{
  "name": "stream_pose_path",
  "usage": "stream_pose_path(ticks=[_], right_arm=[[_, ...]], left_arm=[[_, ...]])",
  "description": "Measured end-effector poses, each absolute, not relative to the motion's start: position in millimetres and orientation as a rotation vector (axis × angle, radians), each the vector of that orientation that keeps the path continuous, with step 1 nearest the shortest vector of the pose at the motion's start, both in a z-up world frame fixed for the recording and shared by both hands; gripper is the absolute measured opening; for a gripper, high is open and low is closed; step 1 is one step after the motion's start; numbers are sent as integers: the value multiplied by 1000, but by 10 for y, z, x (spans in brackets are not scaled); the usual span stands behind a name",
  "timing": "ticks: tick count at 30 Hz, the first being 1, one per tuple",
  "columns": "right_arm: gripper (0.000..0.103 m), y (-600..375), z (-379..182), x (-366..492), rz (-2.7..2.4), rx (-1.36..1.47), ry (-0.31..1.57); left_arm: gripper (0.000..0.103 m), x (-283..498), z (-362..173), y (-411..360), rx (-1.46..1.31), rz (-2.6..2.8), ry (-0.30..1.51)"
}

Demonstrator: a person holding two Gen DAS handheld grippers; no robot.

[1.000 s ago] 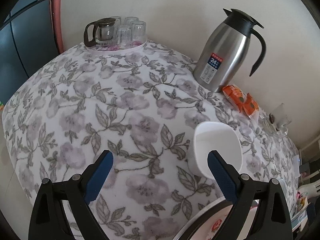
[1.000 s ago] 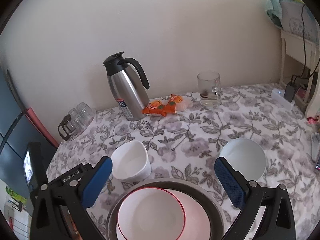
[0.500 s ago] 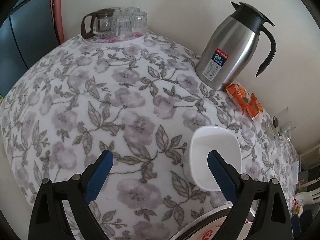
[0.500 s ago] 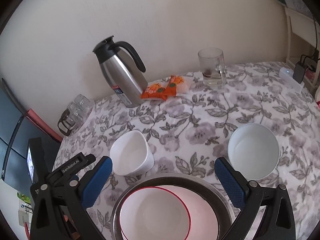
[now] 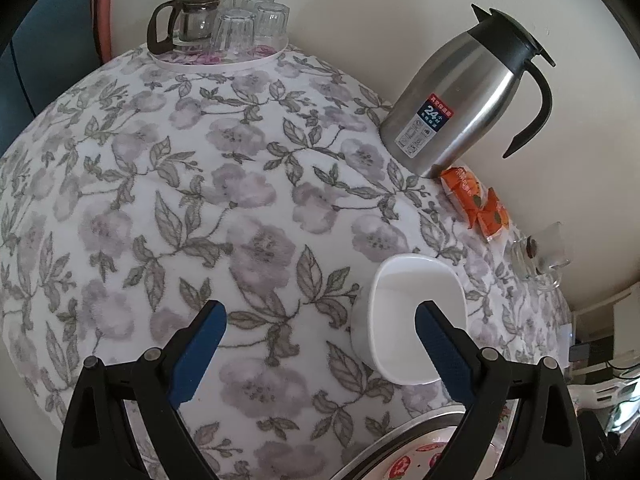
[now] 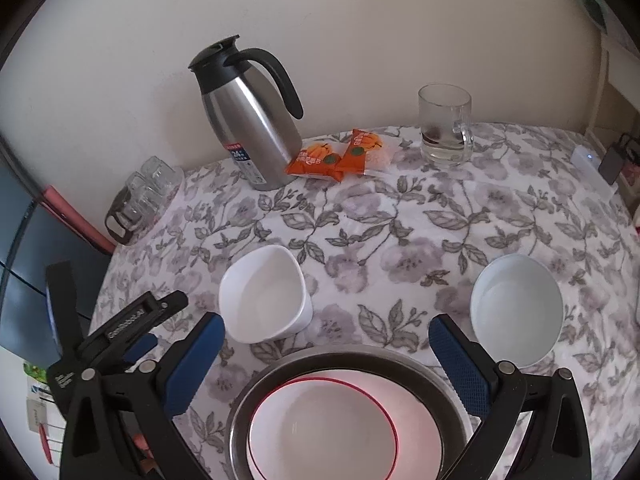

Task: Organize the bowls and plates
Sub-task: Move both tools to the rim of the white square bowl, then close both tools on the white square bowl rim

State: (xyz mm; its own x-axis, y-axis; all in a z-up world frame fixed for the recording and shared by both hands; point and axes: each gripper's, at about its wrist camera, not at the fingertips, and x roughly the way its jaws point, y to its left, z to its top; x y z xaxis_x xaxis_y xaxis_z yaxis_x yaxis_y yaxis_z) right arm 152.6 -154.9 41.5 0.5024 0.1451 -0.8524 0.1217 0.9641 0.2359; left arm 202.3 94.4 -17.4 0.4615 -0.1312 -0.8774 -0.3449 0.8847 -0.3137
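Note:
A white squarish bowl [image 5: 416,316] [image 6: 264,296] stands on the floral tablecloth. My left gripper [image 5: 320,320] is open just above the cloth, its right finger in front of that bowl's rim. A round white bowl [image 6: 516,312] sits to the right. A red-rimmed white bowl [image 6: 324,428] lies inside a metal plate [image 6: 448,384] [image 5: 400,436] at the near edge. My right gripper [image 6: 324,344] hangs open over that plate, empty. The left gripper's body [image 6: 120,332] shows at the left of the right wrist view.
A steel thermos jug [image 6: 248,120] [image 5: 460,108], orange snack packets [image 6: 336,156] [image 5: 476,204] and a glass mug [image 6: 444,124] stand along the back wall. A tray of glasses with a small glass teapot [image 5: 216,28] [image 6: 140,200] is at the table's far left corner.
Both grippers have moved forward and lower towards the table. The squarish bowl now sits closer to my left gripper's right finger. No object has moved.

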Motion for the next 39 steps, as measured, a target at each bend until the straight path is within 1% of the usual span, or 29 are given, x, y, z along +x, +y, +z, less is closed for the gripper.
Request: stream_pose_path(ticks=[12,17,31,35,39], right_arm=[[103,-1224,348,1664,18,184,1132],[103,-1113,243,1792,-6,135,1156],[102,-1017,-86,2056,-29,112,1206],[98,-977,-169,2115,-20,98,1224],[87,-989,-242,2164,-15,114,1240]], left_arm=[[96,2049,-253,1029,-546,60,1115],[96,2075,-355,1082,-560,52,1136],[95,2171,-553,1054,-584,15,1169],[95,2209,-556,1040,-584,7,1164],[95,2249,-571,1032,-592,-10,1161]])
